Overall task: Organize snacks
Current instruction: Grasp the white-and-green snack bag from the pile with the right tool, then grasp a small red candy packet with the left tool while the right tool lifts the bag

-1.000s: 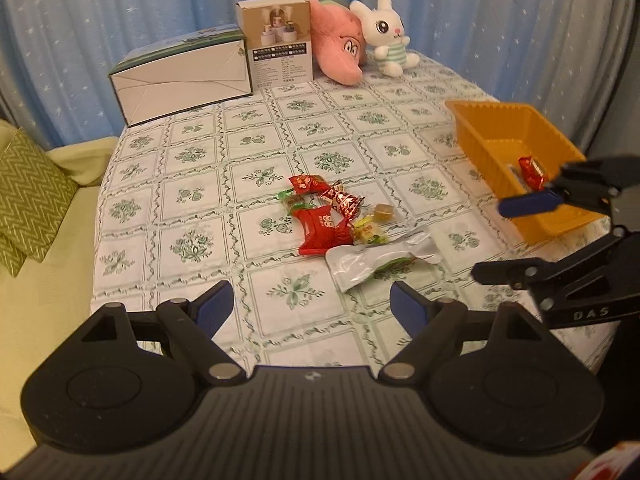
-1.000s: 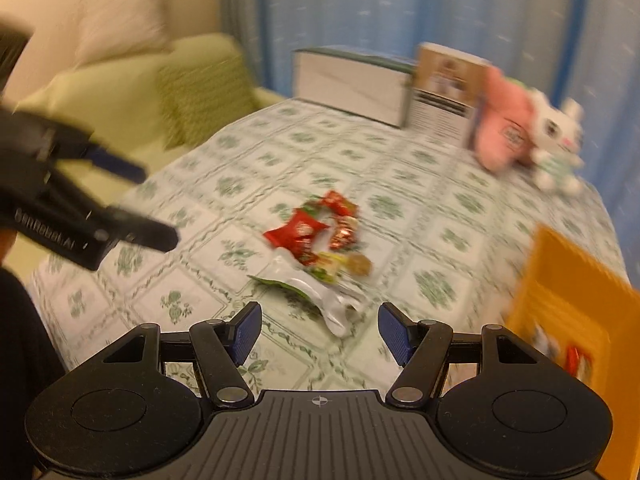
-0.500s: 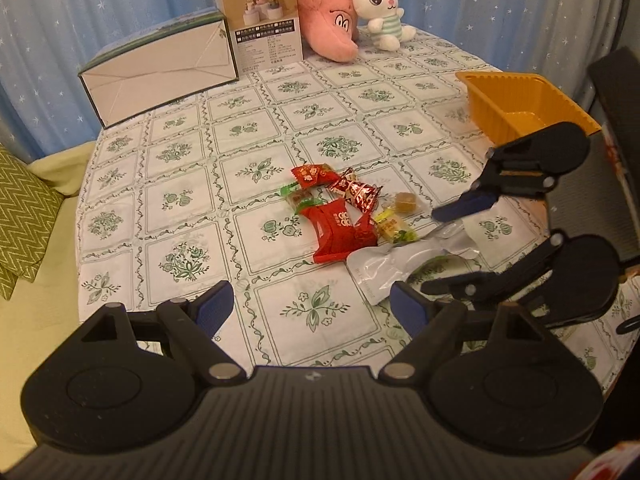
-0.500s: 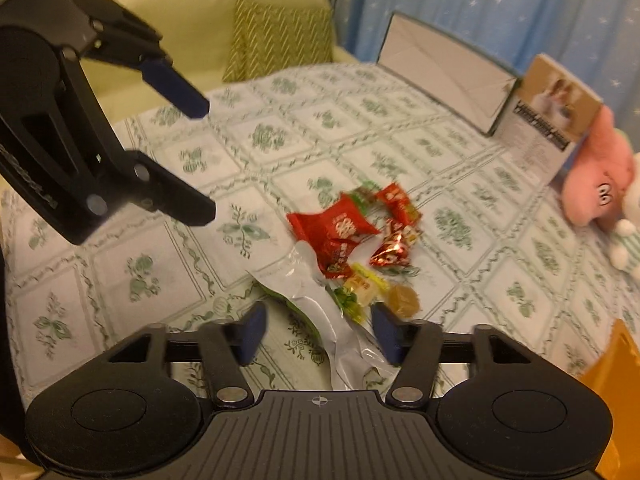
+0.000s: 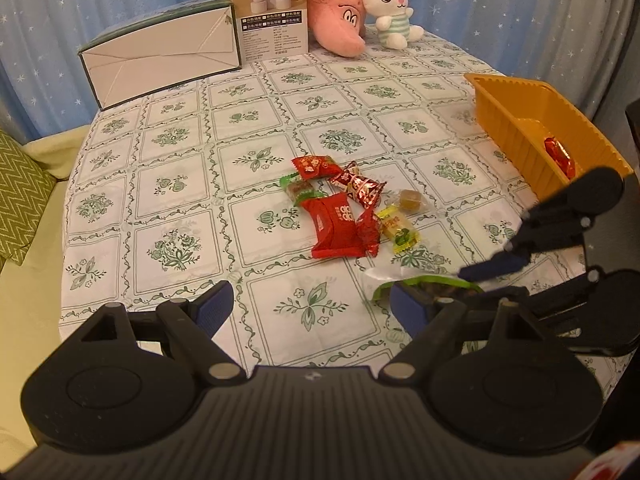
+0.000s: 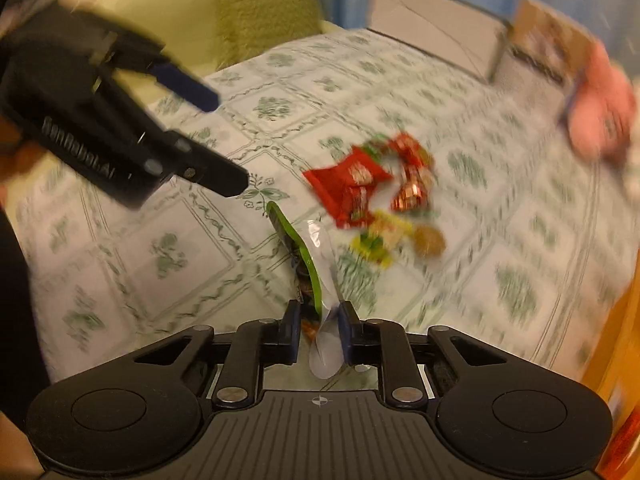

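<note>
A pile of wrapped snacks lies mid-table: a large red packet (image 5: 336, 226), a red foil candy (image 5: 358, 187), a yellow candy (image 5: 398, 227) and a small brown one (image 5: 412, 201). My right gripper (image 6: 319, 330) is shut on the green-and-silver snack pouch (image 6: 310, 264), which stands on edge off the cloth; it also shows in the left wrist view (image 5: 424, 286). My left gripper (image 5: 312, 308) is open and empty above the table's near edge. The orange tray (image 5: 516, 128) at the right holds a red candy (image 5: 559, 154).
A long white box (image 5: 164, 60), a brown product box (image 5: 266, 12), a pink plush (image 5: 338, 20) and a white bunny plush (image 5: 390, 6) stand at the far edge. A green sofa with a zigzag cushion (image 5: 20, 196) lies left of the table.
My right gripper came down over the pouch, closed on it and lifted it on edge. My left gripper stayed open and shifted only slightly.
</note>
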### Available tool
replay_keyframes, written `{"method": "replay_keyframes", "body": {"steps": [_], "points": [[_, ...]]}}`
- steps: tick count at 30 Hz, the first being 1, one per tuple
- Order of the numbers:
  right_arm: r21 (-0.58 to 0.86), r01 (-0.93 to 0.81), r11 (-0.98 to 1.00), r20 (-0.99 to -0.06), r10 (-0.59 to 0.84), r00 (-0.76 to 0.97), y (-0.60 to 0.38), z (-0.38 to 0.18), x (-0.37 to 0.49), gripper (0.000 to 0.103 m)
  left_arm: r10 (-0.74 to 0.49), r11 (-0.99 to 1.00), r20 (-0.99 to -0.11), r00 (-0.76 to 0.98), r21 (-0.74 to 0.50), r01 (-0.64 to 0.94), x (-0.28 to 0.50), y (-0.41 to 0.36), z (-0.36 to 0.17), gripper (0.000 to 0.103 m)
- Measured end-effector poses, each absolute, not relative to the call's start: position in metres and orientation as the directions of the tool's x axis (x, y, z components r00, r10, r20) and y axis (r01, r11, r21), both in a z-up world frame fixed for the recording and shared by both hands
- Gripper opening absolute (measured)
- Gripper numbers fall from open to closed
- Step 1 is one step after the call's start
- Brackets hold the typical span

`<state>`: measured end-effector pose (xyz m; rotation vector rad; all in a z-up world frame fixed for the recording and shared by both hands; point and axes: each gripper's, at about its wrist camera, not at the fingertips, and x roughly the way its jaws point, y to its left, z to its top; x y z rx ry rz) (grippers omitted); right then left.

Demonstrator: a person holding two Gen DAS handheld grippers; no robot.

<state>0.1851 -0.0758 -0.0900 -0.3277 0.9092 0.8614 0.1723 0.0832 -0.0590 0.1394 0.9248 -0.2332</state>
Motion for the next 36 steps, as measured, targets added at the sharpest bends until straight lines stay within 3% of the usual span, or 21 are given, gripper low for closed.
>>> {"method": "replay_keyframes", "body": {"steps": [3, 7, 11, 13, 15, 18, 23, 28, 36], "points": [[0.236, -0.665, 0.709, -0.792, 0.536, 0.291, -0.09, -0.092, 0.189, 0.02, -0.139, 0.967, -0.803, 0.58, 0.016, 0.254, 0.17, 0.083, -0.058, 0.084], [0.264, -0.62, 0.738, -0.773, 0.547, 0.321, -0.093, -0.093, 0.189, 0.021, -0.144, 0.967, -0.802, 0.58, 0.009, 0.253, 0.169, 0.083, -0.057, 0.085], [0.139, -0.684, 0.716, -0.767, 0.515, 0.383, -0.079, -0.09, 0.183, 0.023, -0.144, 0.97, -0.798, 0.585, 0.005, 0.245, 0.167, 0.085, -0.055, 0.085], [0.084, -0.699, 0.71, -0.77, 0.492, 0.407, -0.071, -0.093, 0.182, 0.028, -0.141, 0.972, -0.797, 0.587, 0.001, 0.235, 0.166, 0.087, -0.054, 0.085], [0.046, -0.709, 0.703, -0.764, 0.482, 0.429, -0.064, -0.094, 0.181, 0.04, -0.141, 0.974, -0.797, 0.588, -0.005, 0.228, 0.166, 0.09, -0.053, 0.085], [-0.014, -0.725, 0.689, -0.75, 0.472, 0.463, -0.054, -0.098, 0.177, 0.042, -0.142, 0.975, -0.796, 0.588, -0.009, 0.222, 0.165, 0.092, -0.053, 0.085], [-0.089, -0.751, 0.655, -0.74, 0.461, 0.49, -0.045, -0.103, 0.175, 0.042, -0.136, 0.977, -0.799, 0.585, -0.009, 0.215, 0.166, 0.094, -0.054, 0.085], [-0.05, -0.749, 0.661, -0.762, 0.46, 0.456, -0.05, -0.1, 0.177, 0.026, -0.139, 0.976, -0.802, 0.581, -0.013, 0.216, 0.167, 0.093, -0.054, 0.085], [0.213, -0.559, 0.801, -0.711, 0.52, 0.474, -0.103, -0.082, 0.177, 0.023, -0.158, 0.968, -0.795, 0.585, -0.01, 0.249, 0.177, 0.075, -0.06, 0.083]]}}
